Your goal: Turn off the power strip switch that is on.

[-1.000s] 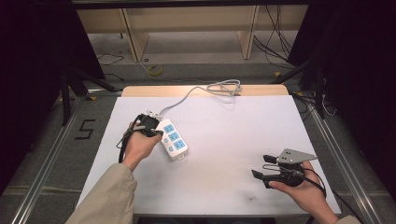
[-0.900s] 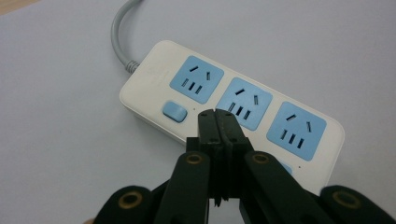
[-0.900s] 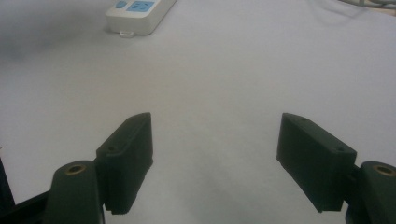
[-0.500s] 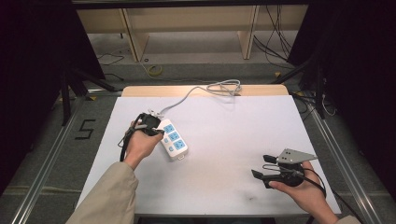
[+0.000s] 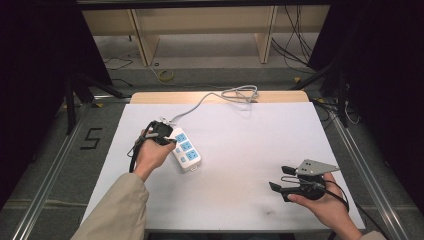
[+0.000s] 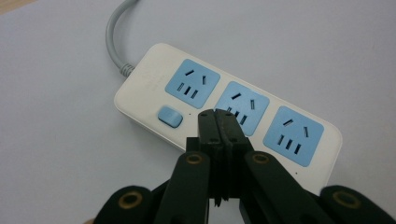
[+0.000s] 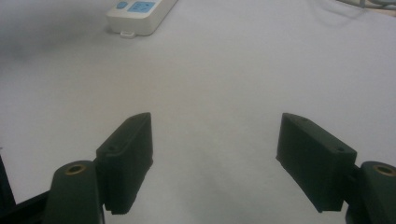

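Nothing has moved since the earlier frames; both hands hold position. White worktop (image 5: 250,150) carries a power strip (image 5: 186,149) at left, cord running to the far edge. Left tongs (image 6: 217,116) are fully closed on nothing, tips just over the middle socket near the blue switch (image 6: 169,116), probably lining up to press it. Right tongs (image 5: 278,179) idle near right, jaws wide and empty.

the high view looks forward and down from well above the power strip (image 5: 186,149). the left gripper view hangs close over it; the right gripper view faces it low across the sheet, well apart.
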`<state>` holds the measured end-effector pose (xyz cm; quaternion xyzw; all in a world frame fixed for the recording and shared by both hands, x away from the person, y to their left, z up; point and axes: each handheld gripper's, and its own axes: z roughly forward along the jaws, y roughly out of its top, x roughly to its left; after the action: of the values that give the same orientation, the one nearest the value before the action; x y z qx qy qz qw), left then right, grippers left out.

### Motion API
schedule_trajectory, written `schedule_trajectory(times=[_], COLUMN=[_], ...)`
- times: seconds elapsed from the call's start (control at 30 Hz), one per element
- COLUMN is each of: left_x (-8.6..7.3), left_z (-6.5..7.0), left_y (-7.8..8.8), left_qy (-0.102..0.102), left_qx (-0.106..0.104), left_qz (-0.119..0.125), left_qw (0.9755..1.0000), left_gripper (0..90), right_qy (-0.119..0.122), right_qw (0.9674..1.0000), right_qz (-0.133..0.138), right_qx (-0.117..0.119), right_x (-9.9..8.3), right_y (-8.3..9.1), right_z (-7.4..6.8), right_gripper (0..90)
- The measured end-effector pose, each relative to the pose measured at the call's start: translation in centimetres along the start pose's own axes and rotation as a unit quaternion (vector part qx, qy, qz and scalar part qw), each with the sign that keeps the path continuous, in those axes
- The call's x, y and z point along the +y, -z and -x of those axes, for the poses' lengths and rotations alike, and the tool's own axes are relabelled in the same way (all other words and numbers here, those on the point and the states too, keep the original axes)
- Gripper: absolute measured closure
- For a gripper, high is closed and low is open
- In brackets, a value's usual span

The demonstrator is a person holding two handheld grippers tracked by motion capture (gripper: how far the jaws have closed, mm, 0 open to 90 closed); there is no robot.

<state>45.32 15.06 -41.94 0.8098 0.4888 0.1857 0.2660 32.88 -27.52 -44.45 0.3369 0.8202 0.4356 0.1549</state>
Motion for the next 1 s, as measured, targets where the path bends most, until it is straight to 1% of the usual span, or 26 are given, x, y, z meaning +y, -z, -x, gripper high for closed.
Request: schedule_trajectory(times=[0.4,0.5,0.57,1.0], left_x=[0.2,0.2,0.2,0.3], left_z=[0.0,-0.1,-0.1,0.4], left_y=[-0.5,-0.7,-0.8,-2.0], left_qy=[0.002,0.0,0.003,-0.007], left_qx=[0.002,0.001,-0.001,-0.006], left_qz=[-0.008,-0.014,-0.019,-0.034], left_qw=[1.0,0.9999,0.9998,0.9994], left_gripper=[90.0,90.0,90.0,90.0], right_qy=[0.001,0.001,0.001,0.001], right_qw=[1.0,1.0,1.0,1.0], right_qz=[0.0,-0.001,-0.001,-0.002], right_qx=[0.0,0.001,0.001,0.001], right_x=[0.0,0.0,0.0,0.0], right_y=[-0.1,-0.1,-0.1,-0.1], right_z=[0.0,0.0,0.0,0.0], right_gripper=[27.3,27.3,27.3,27.3])
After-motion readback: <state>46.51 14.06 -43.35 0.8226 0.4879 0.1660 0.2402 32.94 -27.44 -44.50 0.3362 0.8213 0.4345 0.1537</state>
